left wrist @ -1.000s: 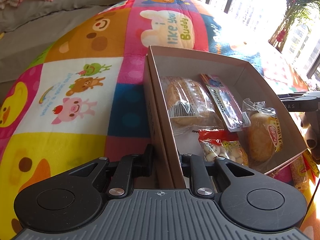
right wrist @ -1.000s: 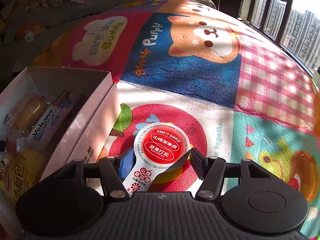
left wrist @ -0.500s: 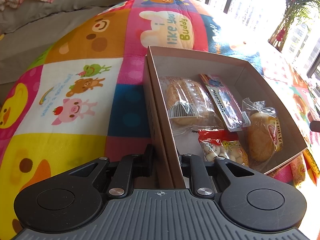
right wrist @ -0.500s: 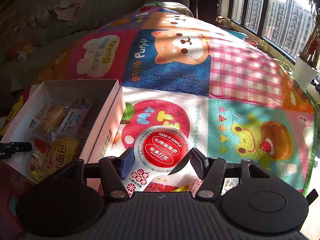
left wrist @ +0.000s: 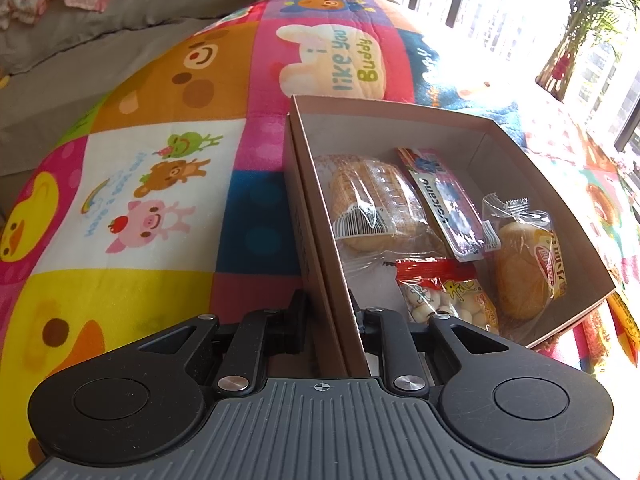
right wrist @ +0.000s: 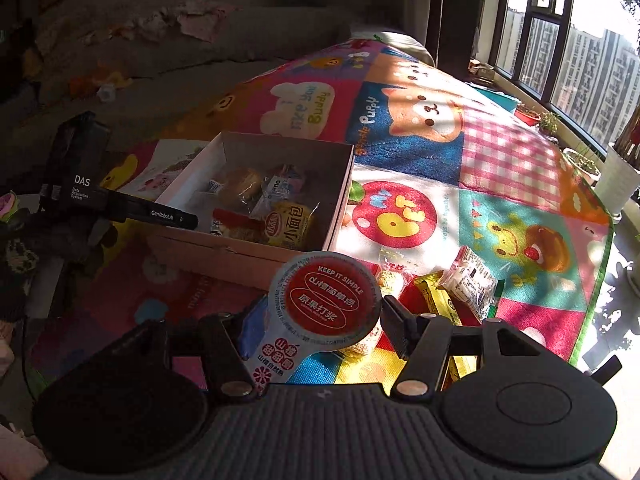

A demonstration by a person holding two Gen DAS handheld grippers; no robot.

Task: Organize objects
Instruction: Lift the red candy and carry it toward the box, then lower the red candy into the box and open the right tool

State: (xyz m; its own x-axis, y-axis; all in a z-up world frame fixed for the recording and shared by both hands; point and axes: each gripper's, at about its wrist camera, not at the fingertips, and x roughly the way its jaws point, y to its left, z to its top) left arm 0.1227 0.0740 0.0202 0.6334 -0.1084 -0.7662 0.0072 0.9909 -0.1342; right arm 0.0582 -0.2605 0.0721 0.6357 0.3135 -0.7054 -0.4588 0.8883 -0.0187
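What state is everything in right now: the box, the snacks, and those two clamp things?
Box: open, lidless, partly filled.
Left gripper: clamped on the box's near wall.
Right gripper: gripping a round red-lidded cup, lifted.
Bun: wrapped, inside the box.
Loose snacks: on the mat, unpacked.

A pale brown box sits on a bright patchwork cartoon-animal mat; red-and-white lidded cup.

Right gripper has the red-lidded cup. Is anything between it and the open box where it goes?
Nothing visible blocks it. The red-lidded cup, held in the right gripper, is just short of the box's near wall. The box is open-topped; the left gripper clamps a side wall. Snack packets cover its floor.
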